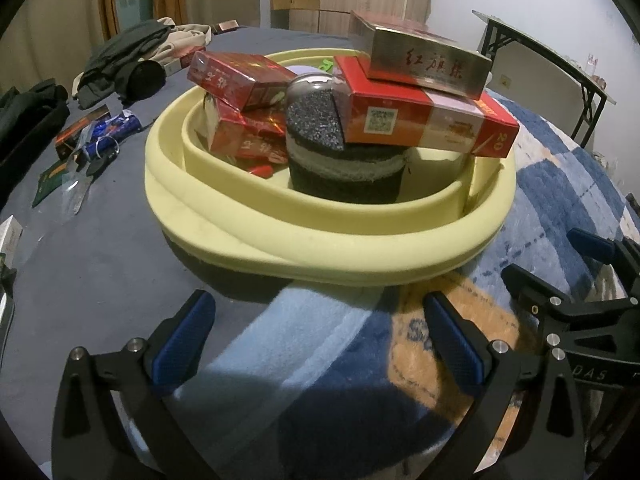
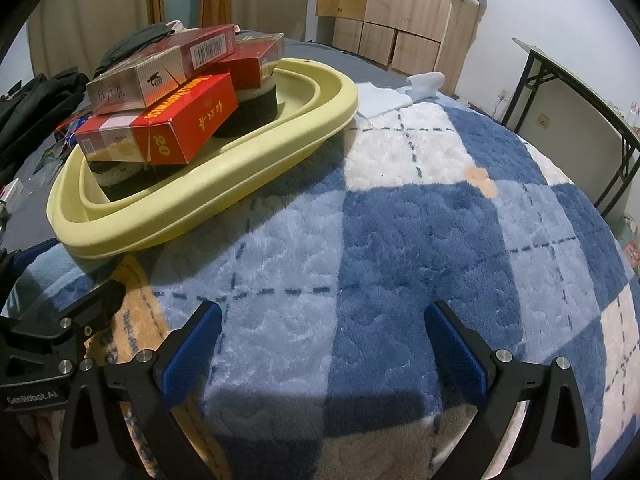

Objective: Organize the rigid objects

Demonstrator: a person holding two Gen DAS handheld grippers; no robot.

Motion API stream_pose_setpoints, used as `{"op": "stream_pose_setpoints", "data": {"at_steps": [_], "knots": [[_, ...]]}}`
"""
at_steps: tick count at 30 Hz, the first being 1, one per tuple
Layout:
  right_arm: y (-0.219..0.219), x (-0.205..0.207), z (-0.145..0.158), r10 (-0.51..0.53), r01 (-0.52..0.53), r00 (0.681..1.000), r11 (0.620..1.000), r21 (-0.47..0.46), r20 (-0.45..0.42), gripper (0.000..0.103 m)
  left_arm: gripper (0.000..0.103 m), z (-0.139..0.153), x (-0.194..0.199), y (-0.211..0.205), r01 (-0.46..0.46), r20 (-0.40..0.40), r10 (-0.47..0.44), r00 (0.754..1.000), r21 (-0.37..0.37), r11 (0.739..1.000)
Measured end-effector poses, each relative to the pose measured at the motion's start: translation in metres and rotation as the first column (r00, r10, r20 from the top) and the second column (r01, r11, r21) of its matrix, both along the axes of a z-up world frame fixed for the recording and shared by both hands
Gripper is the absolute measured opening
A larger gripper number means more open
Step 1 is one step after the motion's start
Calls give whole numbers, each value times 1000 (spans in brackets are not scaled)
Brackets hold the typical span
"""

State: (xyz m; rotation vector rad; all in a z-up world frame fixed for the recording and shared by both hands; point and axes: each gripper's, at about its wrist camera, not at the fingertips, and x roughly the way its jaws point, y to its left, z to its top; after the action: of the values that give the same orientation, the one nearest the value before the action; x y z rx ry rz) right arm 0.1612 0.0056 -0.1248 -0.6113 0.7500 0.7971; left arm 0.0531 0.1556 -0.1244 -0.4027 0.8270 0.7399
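1. Bedroom setting: a bed spread with a blue, white and pale-blue checked fleece blanket [image 2: 400, 232], wooden cupboards [image 2: 384, 8] behind, and a folding table [image 2: 580, 92] by the wall.
2. On the blanket sits a pale yellow oval plastic basin [image 1: 320, 256], just ahead of my left gripper [image 1: 320, 336].
3. Inside it, a dark round cylinder with a pale band [image 1: 344, 176] carries a red carton marked 20 [image 1: 432, 120] and a silver-and-red box [image 1: 428, 60] stacked on top; two more red packs [image 1: 240, 104] lean at the basin's left.
4. My left gripper's blue fingers stand apart, holding nothing.
5. My right gripper [image 2: 324, 344] is likewise spread wide and empty, over bare blanket.
6. Loose small packets and a blue foil wrapper [image 1: 116, 128] lie well to the left on grey sheet.
7. I judge collecting is mid-way; next calls for reaching left to fetch a loose item without toppling the stack.
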Motion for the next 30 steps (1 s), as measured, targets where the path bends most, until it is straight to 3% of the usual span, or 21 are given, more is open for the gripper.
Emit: {"op": "stream_pose_setpoints", "data": {"at_steps": [30], "knots": [[1, 1, -1, -1, 1, 1000, 1000, -1, 0, 103, 103, 0, -1, -2, 0, 3, 0, 1000, 2, 1000]]}}
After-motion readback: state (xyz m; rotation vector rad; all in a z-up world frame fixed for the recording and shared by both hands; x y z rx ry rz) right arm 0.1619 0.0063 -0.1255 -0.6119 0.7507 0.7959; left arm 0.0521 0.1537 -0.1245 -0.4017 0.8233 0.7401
